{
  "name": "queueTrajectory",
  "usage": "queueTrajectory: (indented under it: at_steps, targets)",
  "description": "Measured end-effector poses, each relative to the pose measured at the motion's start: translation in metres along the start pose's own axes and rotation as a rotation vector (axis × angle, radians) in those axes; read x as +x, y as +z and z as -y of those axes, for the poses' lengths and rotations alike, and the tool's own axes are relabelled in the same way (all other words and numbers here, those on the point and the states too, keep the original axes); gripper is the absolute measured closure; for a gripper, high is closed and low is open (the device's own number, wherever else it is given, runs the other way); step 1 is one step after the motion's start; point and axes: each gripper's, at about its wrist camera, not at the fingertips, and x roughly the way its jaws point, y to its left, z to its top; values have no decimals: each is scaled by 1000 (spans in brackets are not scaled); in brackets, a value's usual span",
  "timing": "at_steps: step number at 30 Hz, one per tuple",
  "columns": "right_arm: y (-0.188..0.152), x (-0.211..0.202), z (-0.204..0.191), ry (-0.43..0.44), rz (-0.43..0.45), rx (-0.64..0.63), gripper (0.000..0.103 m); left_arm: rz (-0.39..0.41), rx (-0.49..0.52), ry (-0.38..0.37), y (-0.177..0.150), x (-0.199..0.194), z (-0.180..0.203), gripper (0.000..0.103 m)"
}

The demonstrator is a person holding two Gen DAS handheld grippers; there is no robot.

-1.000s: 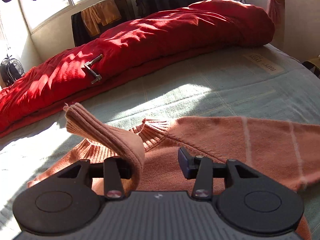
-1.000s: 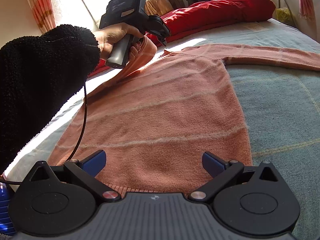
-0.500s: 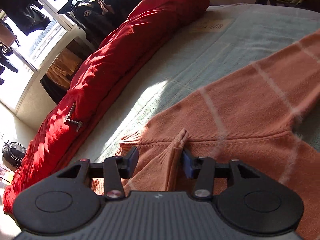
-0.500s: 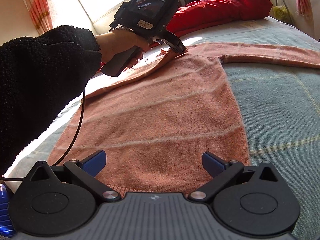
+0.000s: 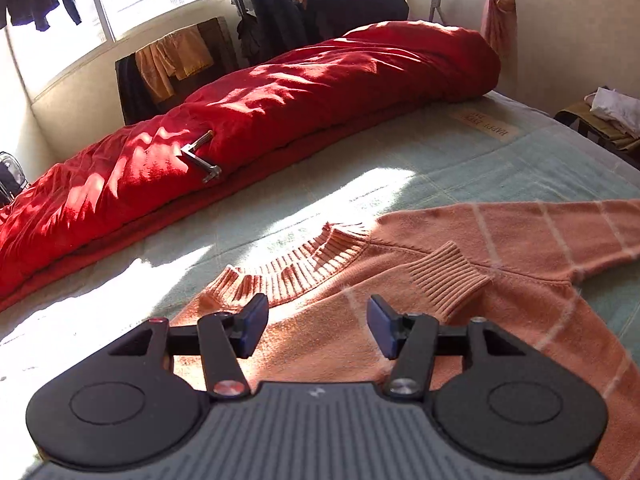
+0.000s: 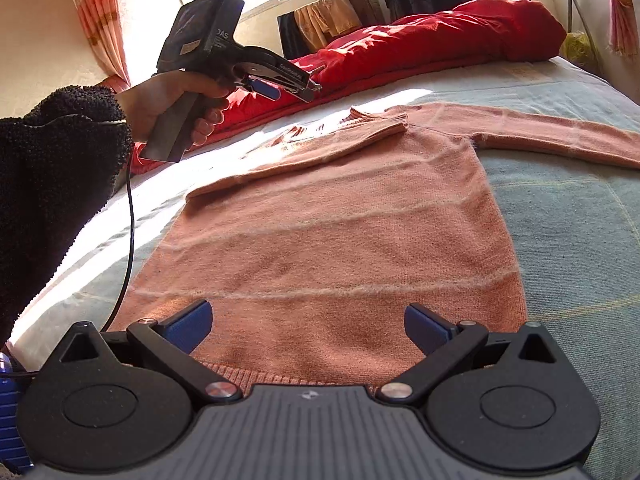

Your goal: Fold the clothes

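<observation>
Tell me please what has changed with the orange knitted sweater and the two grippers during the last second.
The left gripper carried the sweater's left sleeve across the chest, let it go and lifted away, open and empty. The sleeve's ribbed cuff now lies below the collar. The orange knitted sweater body, its other sleeve, the open right gripper at the hem and the red duvet stayed as they were.
</observation>
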Motion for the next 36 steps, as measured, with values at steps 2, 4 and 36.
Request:
queueTrajectory:
  at_steps: [2, 4, 36]
  targets:
    - [3, 0, -6, 2, -1, -12, 0, -28, -67, 10, -12, -7, -30, 44]
    - [5, 1, -12, 5, -2, -23, 0, -53, -151, -1, -26, -17, -61, 44]
    - [39, 60, -41, -47, -100, -82, 0, 110, -1015, -411, -188, 44, -211, 43]
